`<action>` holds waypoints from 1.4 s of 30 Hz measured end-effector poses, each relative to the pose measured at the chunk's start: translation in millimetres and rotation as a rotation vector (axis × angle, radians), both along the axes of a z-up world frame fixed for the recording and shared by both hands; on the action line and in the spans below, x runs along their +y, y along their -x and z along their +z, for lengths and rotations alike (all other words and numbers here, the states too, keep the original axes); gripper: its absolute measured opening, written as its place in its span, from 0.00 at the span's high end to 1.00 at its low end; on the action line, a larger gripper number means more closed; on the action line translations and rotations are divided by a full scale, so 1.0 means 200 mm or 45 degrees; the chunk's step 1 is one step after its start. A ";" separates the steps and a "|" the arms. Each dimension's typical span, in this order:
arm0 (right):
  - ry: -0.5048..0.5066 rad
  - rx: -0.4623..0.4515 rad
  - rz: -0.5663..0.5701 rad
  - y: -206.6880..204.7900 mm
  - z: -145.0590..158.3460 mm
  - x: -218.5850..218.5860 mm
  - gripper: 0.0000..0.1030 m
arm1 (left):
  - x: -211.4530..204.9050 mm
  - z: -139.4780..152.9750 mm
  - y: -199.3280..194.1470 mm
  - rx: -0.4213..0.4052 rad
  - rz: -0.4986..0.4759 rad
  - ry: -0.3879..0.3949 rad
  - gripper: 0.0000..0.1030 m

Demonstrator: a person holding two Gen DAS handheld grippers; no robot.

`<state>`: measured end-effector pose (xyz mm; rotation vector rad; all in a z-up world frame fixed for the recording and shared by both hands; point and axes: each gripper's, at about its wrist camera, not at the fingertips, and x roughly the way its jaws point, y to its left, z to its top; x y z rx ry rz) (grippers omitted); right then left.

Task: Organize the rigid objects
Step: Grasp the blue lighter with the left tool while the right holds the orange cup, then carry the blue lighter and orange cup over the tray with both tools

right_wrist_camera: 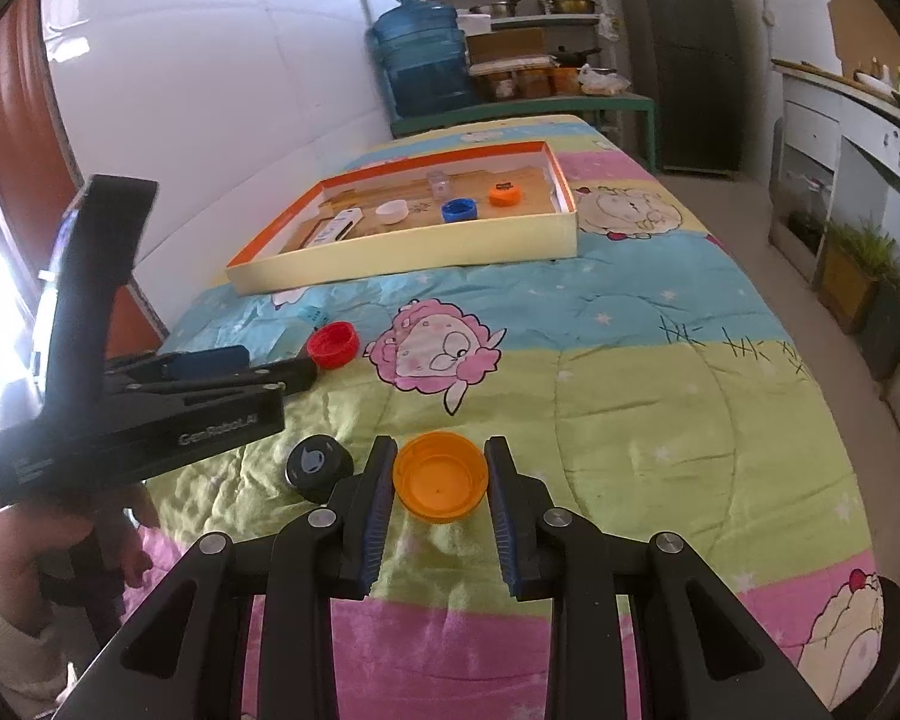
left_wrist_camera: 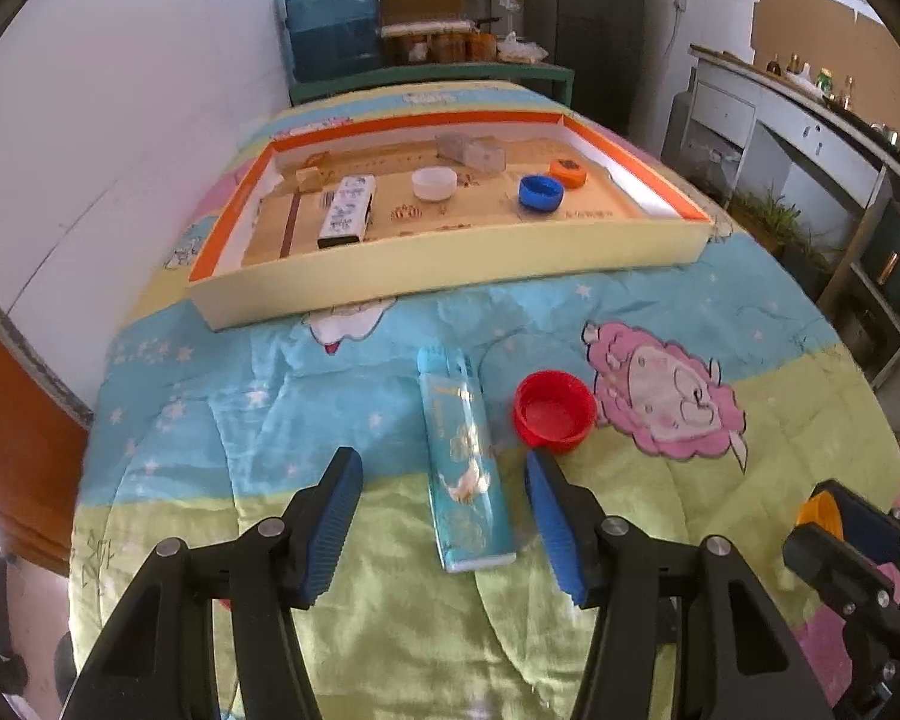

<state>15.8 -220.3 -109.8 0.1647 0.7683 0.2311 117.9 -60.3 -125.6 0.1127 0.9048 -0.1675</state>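
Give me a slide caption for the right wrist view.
Right gripper closed on an orange cap above the cartoon quilt, black cap alongside, tray beyond.

My right gripper (right_wrist_camera: 440, 495) is black with ribbed blue pads, and there's a see-through orange cap (right_wrist_camera: 440, 483) between them with a black cap (right_wrist_camera: 319, 466) just left of it. In front of my left gripper (left_wrist_camera: 444, 525) are a teal box with gold print (left_wrist_camera: 465, 480) and a red cap (left_wrist_camera: 554, 411). The bed quilt (right_wrist_camera: 660, 420) is green, blue and pink with cartoon sheep, and the tray (left_wrist_camera: 450, 264) ahead is cream with an orange rim.
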 end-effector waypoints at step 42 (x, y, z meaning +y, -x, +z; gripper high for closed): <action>0.111 -0.155 0.092 -0.25 0.32 0.17 0.71 | 0.24 0.36 0.03 -0.171 0.060 0.195 0.78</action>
